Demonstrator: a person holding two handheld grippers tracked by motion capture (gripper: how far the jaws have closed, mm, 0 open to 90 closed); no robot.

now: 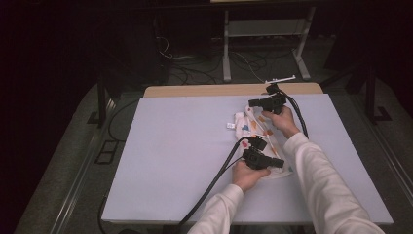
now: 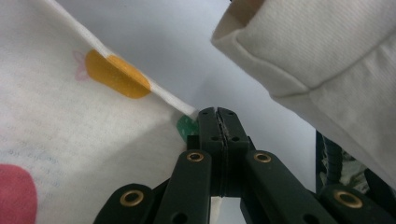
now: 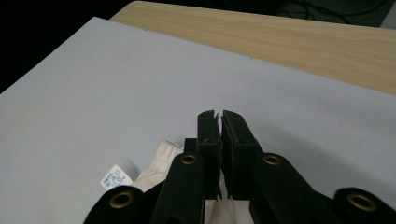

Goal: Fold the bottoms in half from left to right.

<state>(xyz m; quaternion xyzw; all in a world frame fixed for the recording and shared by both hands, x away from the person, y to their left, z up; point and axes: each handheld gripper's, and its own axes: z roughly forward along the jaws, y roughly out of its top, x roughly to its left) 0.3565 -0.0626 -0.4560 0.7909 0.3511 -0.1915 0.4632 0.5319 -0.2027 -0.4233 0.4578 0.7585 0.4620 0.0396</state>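
The printed cloth (image 1: 260, 134) lies stretched between the two tongs, its long axis running from one to the other. The left gripper (image 2: 217, 114) is clamped on its near edge; the right gripper (image 3: 220, 116), jaws nearly together, seemingly pinches the far end.

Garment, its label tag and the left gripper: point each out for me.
Garment (image 1: 253, 127), high view, on the printed white cloth between the hands.
Label tag (image 3: 113, 178), right gripper view, on its printed face.
Left gripper (image 2: 218, 112), left gripper view, at the closed jaw tips.
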